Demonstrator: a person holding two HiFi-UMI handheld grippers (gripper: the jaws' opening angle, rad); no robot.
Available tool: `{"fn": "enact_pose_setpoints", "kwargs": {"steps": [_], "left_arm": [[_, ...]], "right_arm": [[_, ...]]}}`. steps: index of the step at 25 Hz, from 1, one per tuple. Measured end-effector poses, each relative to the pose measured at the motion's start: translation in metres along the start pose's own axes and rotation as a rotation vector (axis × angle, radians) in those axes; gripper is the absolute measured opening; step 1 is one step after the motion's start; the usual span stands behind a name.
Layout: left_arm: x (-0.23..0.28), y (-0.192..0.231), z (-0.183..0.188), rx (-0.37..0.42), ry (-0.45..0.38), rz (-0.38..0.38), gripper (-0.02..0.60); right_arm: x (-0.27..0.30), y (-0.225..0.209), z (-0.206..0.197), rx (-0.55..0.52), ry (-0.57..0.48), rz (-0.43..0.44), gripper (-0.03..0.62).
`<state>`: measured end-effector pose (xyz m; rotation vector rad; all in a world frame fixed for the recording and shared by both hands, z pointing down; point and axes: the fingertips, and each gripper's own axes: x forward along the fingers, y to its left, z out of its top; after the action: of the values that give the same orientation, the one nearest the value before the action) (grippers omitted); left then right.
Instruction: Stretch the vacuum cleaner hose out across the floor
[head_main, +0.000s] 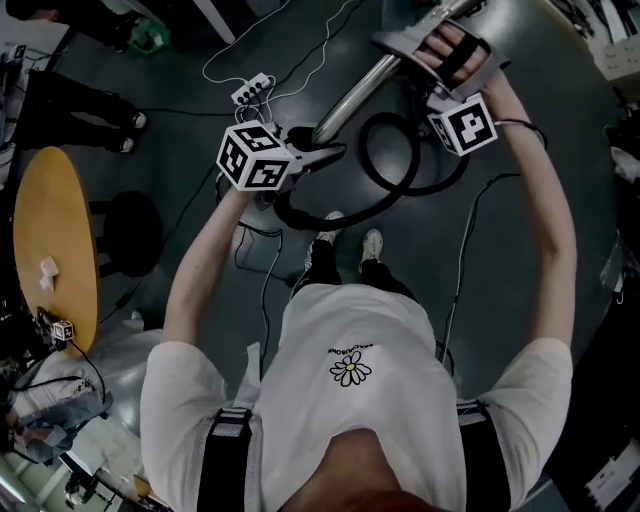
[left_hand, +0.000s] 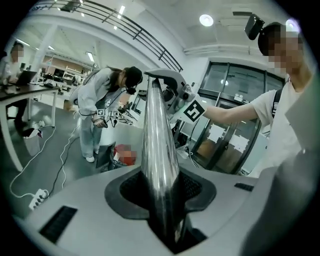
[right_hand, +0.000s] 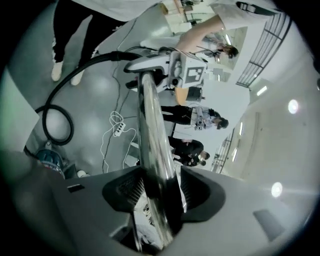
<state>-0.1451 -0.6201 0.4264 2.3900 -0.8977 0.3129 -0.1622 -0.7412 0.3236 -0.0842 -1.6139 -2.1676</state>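
A chrome vacuum tube (head_main: 360, 95) is held up slanting from lower left to upper right. Its lower end joins the black hose (head_main: 395, 190), which lies in a loose loop on the grey floor by the person's shoes. My left gripper (head_main: 322, 152) is shut on the tube's lower end, and in its own view the tube (left_hand: 159, 135) rises out of the left gripper (left_hand: 162, 192). My right gripper (head_main: 398, 48) is higher up the tube. There its jaws stand slightly apart around the tube (right_hand: 152, 125), so the right gripper (right_hand: 160, 192) is open. The hose (right_hand: 55, 112) curls below.
A round wooden table (head_main: 55, 250) and a black stool (head_main: 130, 230) stand at the left. A white power strip (head_main: 252, 90) with its cable lies on the floor beyond the left gripper. Thin black cables cross the floor. A bystander's feet (head_main: 125, 130) are at the upper left.
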Motion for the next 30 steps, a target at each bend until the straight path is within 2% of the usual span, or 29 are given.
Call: {"fn": "enact_pose_setpoints", "kwargs": {"steps": [3,6,10,14,18,20,22,24,26,28,30], "left_arm": [[-0.01,0.003,-0.006,0.014,-0.007,0.018,0.138],[-0.016,-0.004,-0.021,0.064,0.012,0.005,0.138],[-0.022,-0.025,-0.053,0.135,0.042,-0.058,0.138],[-0.022,-0.042,-0.066,0.197,0.048,-0.1,0.138],[-0.015,-0.069,-0.075,0.256,0.048,-0.062,0.139],[-0.014,-0.082,-0.082,0.266,0.059,-0.021,0.138],[-0.014,-0.084,-0.096,0.21,0.071,0.058,0.138],[-0.017,-0.088,-0.112,0.094,0.044,0.129,0.138],[-0.025,-0.106,-0.119,-0.008,-0.052,0.159,0.138],[-0.035,-0.137,-0.121,-0.067,-0.168,0.175,0.138],[-0.042,-0.17,-0.123,-0.088,-0.248,0.204,0.138]], "right_arm": [[-0.005,-0.012,-0.01,0.135,0.088,-0.072,0.216],[-0.019,-0.01,0.005,0.171,0.164,-0.101,0.219],[-0.048,0.0,0.041,0.203,0.223,-0.089,0.229],[-0.08,0.003,0.058,0.206,0.223,-0.005,0.23],[-0.122,0.007,0.071,0.274,0.257,0.112,0.23],[-0.149,0.005,0.076,0.351,0.312,0.149,0.23],[-0.189,-0.011,0.067,0.525,0.393,0.124,0.229],[-0.241,-0.042,0.061,0.712,0.443,-0.009,0.229],[-0.287,-0.065,0.08,0.898,0.429,-0.159,0.229],[-0.315,-0.06,0.122,1.166,0.358,-0.302,0.229],[-0.325,-0.021,0.176,1.535,0.285,-0.403,0.229]]}}
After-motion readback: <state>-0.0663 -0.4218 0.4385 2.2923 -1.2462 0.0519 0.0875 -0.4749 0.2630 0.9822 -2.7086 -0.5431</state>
